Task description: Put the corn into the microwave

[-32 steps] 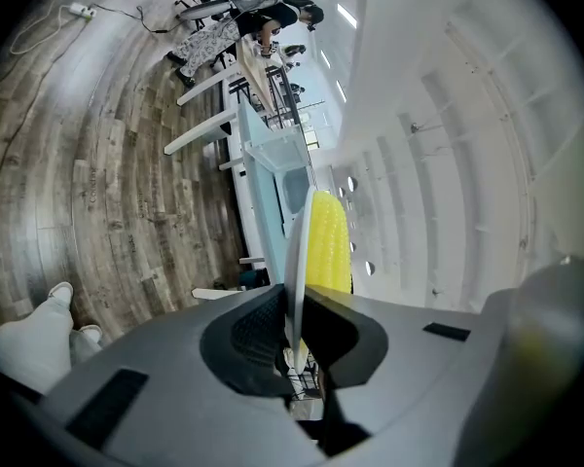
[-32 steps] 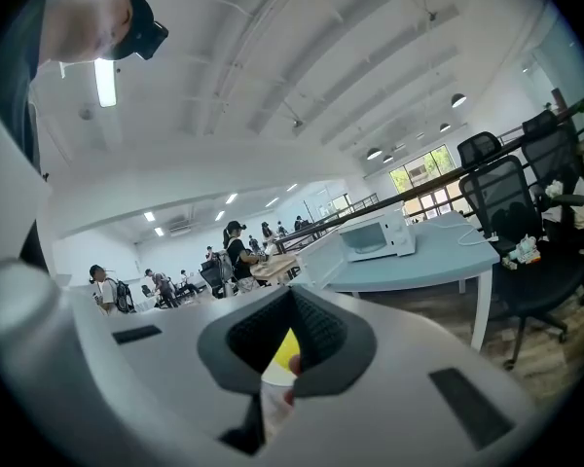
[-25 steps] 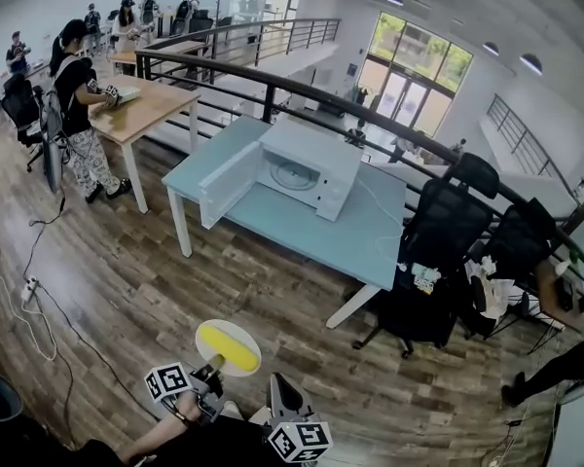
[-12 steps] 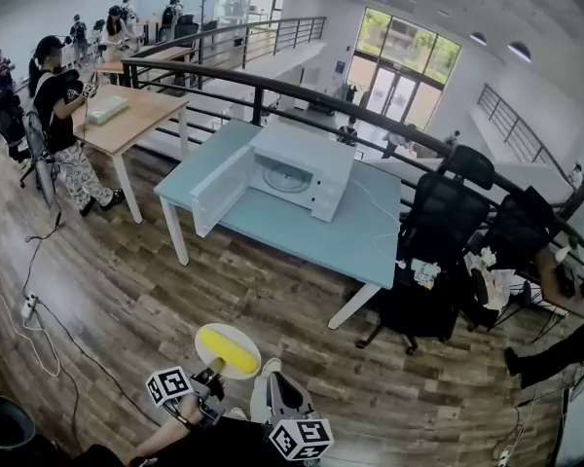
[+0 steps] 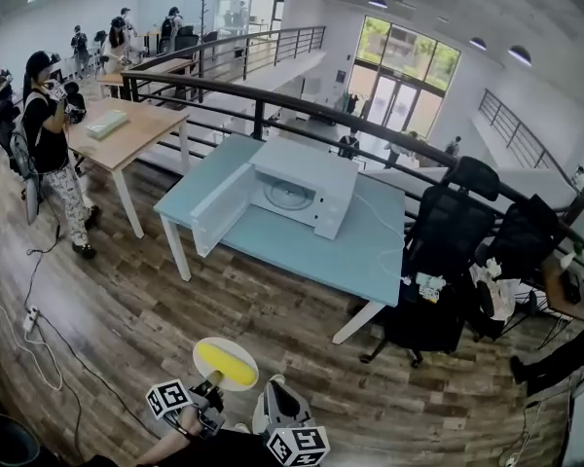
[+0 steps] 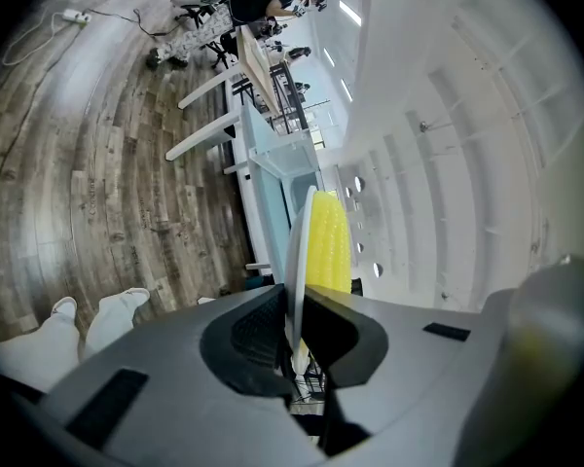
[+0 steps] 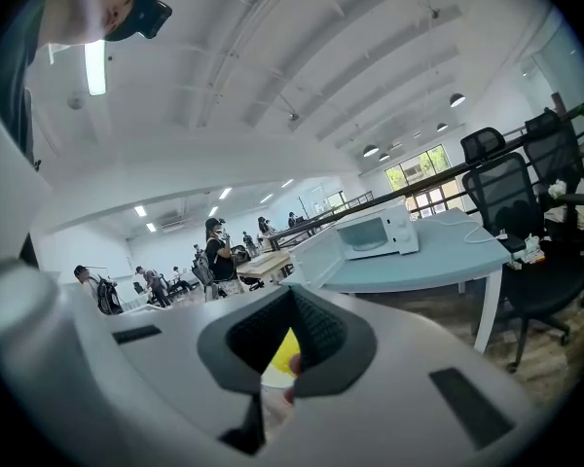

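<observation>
A yellow corn cob (image 5: 224, 362) lies on a white round plate (image 5: 206, 349) low in the head view. My left gripper (image 5: 212, 388) is shut on the plate's near rim. In the left gripper view the plate (image 6: 297, 246) shows edge-on between the pads, with the corn (image 6: 329, 241) on its right face. My right gripper (image 5: 277, 395) hangs just right of the plate, its jaws together with nothing in them; through their slit in the right gripper view (image 7: 284, 360) a bit of yellow shows. The white microwave (image 5: 307, 185) stands on the light blue table (image 5: 282, 236) ahead, its door (image 5: 220, 208) swung open to the left.
Wood floor lies between me and the table. Black office chairs (image 5: 446, 251) stand at the table's right end. A wooden table (image 5: 127, 129) with a person (image 5: 49, 154) beside it is at the left. A black railing (image 5: 273, 95) runs behind. Cables (image 5: 29, 319) trail on the floor at left.
Both grippers and the plate with the corn have moved forward toward the blue table. The person at the wooden table has stepped a little to the left.
</observation>
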### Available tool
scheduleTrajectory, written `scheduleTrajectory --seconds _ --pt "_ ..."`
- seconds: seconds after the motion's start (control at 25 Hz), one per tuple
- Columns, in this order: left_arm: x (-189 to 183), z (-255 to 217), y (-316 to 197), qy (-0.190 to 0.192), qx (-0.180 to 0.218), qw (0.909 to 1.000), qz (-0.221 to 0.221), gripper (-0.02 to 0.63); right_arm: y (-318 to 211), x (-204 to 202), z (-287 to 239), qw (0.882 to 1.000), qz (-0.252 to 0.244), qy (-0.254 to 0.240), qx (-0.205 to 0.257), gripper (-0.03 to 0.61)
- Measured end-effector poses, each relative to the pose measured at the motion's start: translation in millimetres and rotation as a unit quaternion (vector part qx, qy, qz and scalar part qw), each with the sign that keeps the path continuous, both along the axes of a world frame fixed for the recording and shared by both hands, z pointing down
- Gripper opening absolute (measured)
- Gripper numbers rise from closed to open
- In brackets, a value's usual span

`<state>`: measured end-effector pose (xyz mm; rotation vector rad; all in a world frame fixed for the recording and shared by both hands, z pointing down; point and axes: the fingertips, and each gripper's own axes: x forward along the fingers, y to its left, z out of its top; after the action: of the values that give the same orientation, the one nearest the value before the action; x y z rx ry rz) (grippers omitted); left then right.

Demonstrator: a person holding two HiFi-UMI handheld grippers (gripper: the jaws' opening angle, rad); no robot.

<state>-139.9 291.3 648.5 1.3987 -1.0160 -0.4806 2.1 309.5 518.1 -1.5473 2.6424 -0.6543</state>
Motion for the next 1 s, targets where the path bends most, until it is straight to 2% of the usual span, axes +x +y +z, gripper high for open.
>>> scheduleTrajectory --seconds 1.0 --pt "7.1 7.5 -101.9 -0.005 -0.012 0.9999 -0.004 0.028 -112.6 14.8 6.4 1.0 0.006 -0.004 -0.014 0.009"
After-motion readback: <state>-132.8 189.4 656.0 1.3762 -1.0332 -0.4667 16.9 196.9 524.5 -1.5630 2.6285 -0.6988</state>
